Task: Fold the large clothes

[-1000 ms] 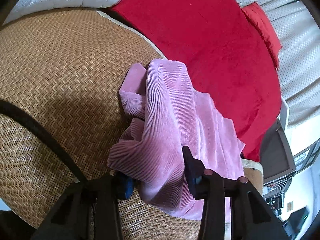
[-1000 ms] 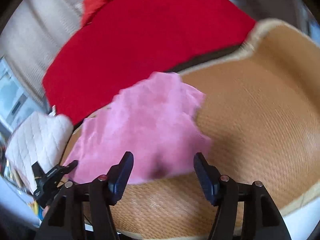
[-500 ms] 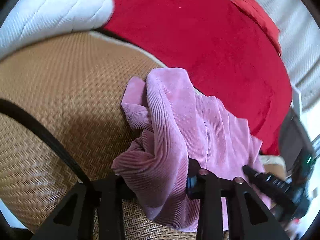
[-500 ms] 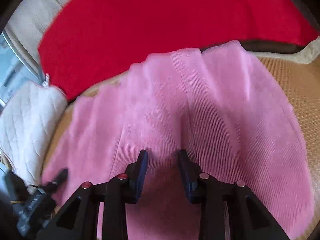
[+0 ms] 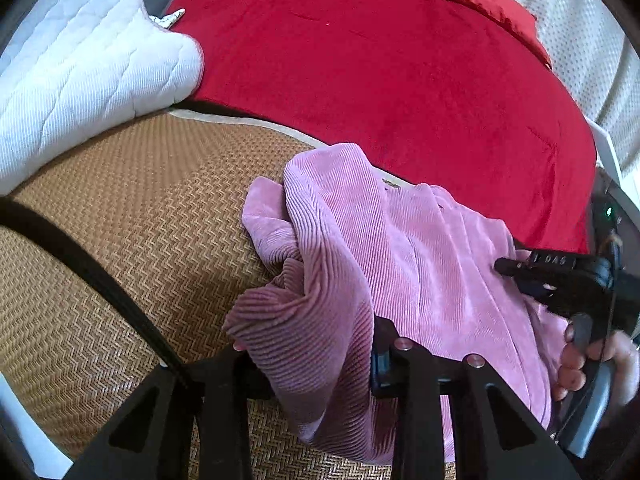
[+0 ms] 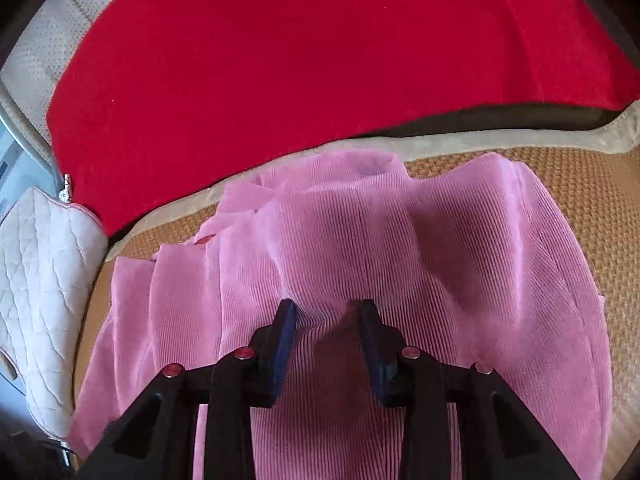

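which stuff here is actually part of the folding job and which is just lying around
Part of the job:
- pink corduroy garment, bunched on the woven mat
- left gripper, shut on a bunched fold
- right gripper, cloth gathered between its jaws, which are opening

Just lying about:
- red blanket
- white quilted pad
- red cushion

Pale lettering on the right gripper (image 5: 516, 268) body, roughly "DAS", not surely legible

- Left gripper (image 5: 310, 354): matte black plastic arms with triangular cut-outs, silver round screw heads, blue pads inside its jaws.
- Right gripper (image 6: 326, 314): the same black frame, red-tinted round screws, dark blue pads.
- Thick black cable (image 5: 100, 280) curving away from the left gripper.
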`<state>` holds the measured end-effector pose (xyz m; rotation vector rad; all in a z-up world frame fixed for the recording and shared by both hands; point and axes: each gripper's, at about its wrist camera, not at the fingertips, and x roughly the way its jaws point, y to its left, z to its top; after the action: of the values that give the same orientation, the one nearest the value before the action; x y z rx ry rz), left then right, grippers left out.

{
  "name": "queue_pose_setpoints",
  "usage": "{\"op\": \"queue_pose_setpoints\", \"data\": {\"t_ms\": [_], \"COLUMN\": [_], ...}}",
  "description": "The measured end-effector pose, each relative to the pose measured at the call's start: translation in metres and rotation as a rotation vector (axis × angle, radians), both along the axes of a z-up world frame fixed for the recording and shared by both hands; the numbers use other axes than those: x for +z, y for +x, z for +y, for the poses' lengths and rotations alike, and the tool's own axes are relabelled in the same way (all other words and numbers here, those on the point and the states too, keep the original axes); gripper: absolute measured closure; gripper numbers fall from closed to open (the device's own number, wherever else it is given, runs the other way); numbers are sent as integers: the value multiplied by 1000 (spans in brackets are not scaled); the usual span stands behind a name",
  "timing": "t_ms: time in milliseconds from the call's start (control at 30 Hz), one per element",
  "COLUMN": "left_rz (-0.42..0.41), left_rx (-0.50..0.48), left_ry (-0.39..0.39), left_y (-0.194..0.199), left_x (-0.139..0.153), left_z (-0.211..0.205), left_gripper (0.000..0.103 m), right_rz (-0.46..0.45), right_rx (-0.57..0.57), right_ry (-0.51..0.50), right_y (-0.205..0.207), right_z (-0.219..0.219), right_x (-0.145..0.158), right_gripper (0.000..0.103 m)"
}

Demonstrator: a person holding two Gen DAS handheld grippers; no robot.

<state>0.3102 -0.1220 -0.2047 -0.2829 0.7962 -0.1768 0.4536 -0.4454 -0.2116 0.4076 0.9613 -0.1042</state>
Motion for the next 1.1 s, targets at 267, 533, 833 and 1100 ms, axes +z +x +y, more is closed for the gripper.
{"op": "queue_pose_setpoints", "data": {"t_ms": [267, 533, 833, 1100], "left_rz": [-7, -8, 2, -1], "left_rx": [1, 0, -5, -6], "left_ry": [33, 49, 40, 58], "left_y": [0, -8, -5, -5], "left_x": [1, 5, 0, -3], "left_z": [-13, -6, -2, -1], "left_gripper": [70, 70, 70, 70], "right_rz": [-77, -1, -43, -57], "right_rx": [99, 152, 183, 186], "right_ry": [9, 6, 11, 16], "right_y": [1, 32, -5, -58], "right_z": [37, 74, 82, 77], "right_x": [30, -2, 21, 13], "right_gripper": [64, 65, 65, 65]}}
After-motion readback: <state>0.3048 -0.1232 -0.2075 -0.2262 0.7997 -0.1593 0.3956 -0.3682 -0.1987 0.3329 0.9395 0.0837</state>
